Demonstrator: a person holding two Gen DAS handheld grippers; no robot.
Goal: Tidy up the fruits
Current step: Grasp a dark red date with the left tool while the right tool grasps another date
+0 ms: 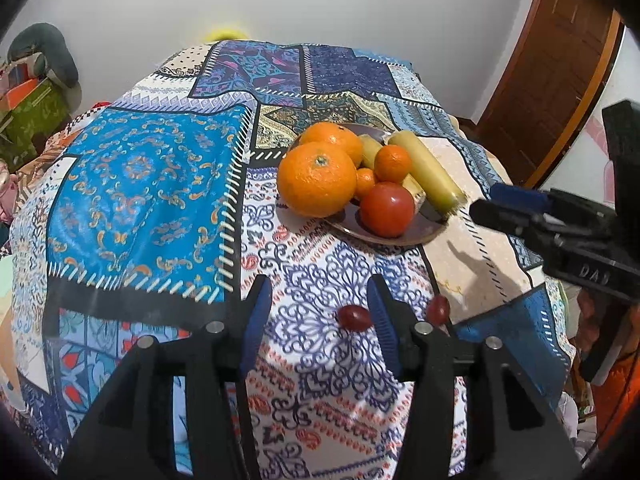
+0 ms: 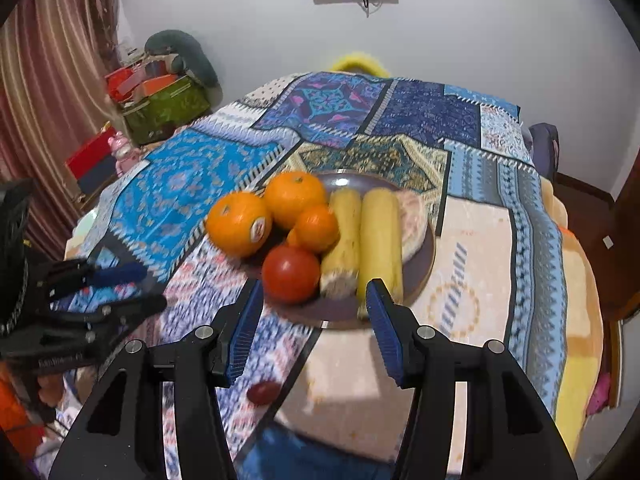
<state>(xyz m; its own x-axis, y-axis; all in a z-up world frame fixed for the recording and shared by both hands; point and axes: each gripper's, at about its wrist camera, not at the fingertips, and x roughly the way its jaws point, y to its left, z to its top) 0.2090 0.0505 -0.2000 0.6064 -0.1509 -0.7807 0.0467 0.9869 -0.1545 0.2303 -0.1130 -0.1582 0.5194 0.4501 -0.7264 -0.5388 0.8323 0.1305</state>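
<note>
I am looking down on a table (image 1: 152, 184) under a patchwork cloth (image 1: 328, 272), and both my grippers hang over its near end with nothing in them. My left gripper (image 1: 320, 304) has its blue pads set moderately apart over bare cloth, and they grip nothing. My right gripper (image 2: 314, 304) stands about as wide, its jaws empty too, with the near rim of the plate (image 2: 424, 268) just past its fingertips. In the left view the right gripper comes in from the right edge, near the plate. That brown plate sits in the middle of the table and carries the pile of fruit: two big oranges (image 1: 318, 178) on its left side, two bananas (image 2: 380, 240) lying lengthwise on its right side, a tomato (image 2: 291, 274) at the front edge, and a small orange (image 2: 318, 227) wedged between the big ones and the bananas. A still smaller orange fruit peeks out just behind the tomato. A pale round thing lies behind the bananas; I cannot tell what it is. Two grapes (image 1: 354, 317) lie loose on the cloth, short of the plate. One sits just inside my left gripper's right finger, close against the pad, and the other just outside that same finger. In the right view one grape shows below and between my right jaws, blurred.
</note>
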